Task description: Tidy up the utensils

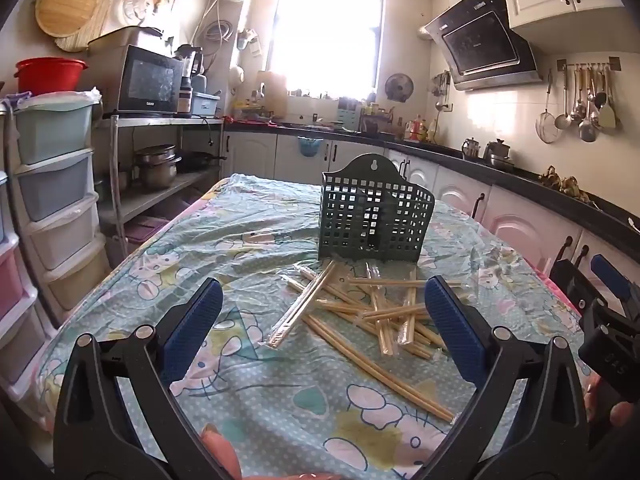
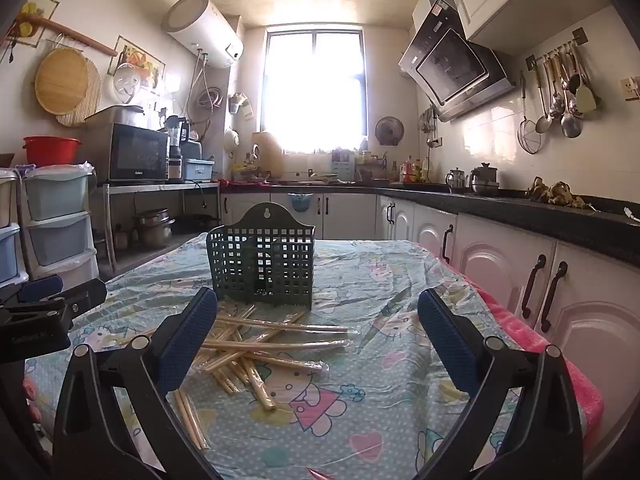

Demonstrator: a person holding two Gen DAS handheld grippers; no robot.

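- Both claws wide, holding nothing: left claw [image 1: 324, 312], right claw [image 2: 318, 320].
- Chopsticks [image 1: 360, 312] lie jumbled just in front of the basket [image 1: 376, 216] on the bench [image 1: 240, 240].
- I'd take one top pair, pinch mid-length, then drop it upright into the basket.

A holder [image 1: 376, 216] stands upright on the cloth-covered counter [image 1: 248, 240]. Just before it lies a heap of crossed chopsticks [image 1: 360, 312]. The left claw [image 1: 324, 320] and right claw [image 2: 318, 332] hang nearer, side by side, jaws wide.
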